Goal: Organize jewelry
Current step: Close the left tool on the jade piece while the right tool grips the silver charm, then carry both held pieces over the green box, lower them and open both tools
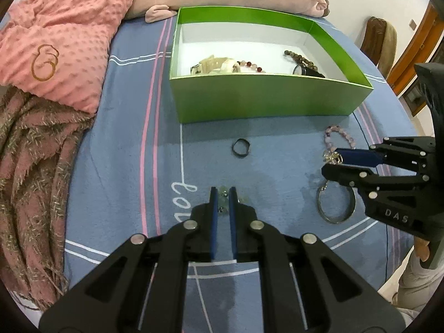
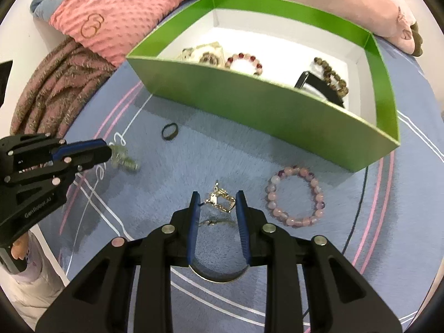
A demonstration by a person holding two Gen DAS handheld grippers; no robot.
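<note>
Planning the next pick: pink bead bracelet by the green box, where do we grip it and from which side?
Pink bracelet lies flat as an open loop on the sheet, clear of the box. Probably best from straight above, one finger inside the loop and one outside, pinching its near arc across the beads; that side is free.

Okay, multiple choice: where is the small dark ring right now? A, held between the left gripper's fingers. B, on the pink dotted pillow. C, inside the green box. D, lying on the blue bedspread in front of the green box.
D: the small dark ring lies alone on the blue bedspread, just in front of the green cardboard box, with no gripper touching it.
</note>
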